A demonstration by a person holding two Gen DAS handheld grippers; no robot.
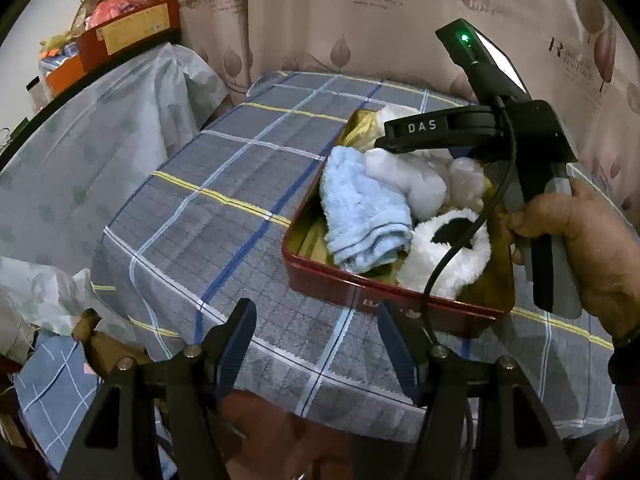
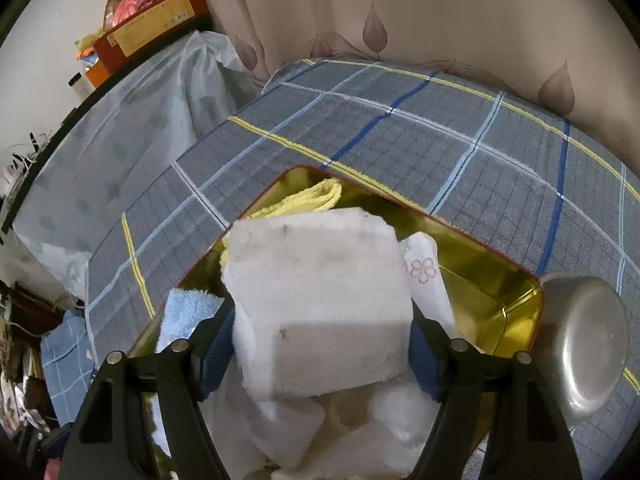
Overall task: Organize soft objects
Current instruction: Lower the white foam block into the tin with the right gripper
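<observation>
A red tin (image 1: 360, 292) with a gold inside (image 2: 500, 312) sits on the plaid tablecloth (image 1: 224, 220). In it lie a folded blue towel (image 1: 360, 216), a yellow cloth (image 2: 308, 196), white soft pieces and a fluffy white toy with a black patch (image 1: 444, 256). A hand (image 1: 592, 248) holds my right gripper (image 1: 400, 140) over the tin. In the right wrist view the right gripper (image 2: 320, 344) is shut on a white sponge block (image 2: 320, 292), both pads against its sides. My left gripper (image 1: 316, 320) stands open and empty at the table's near edge, in front of the tin.
An upturned metal bowl (image 2: 584, 344) rests just right of the tin. A white cloth with a pink flower (image 2: 424, 268) lies under the block. Furniture under a plastic sheet (image 1: 100, 140) and a red box (image 1: 132, 28) stand left; a curtain (image 1: 360, 12) hangs behind.
</observation>
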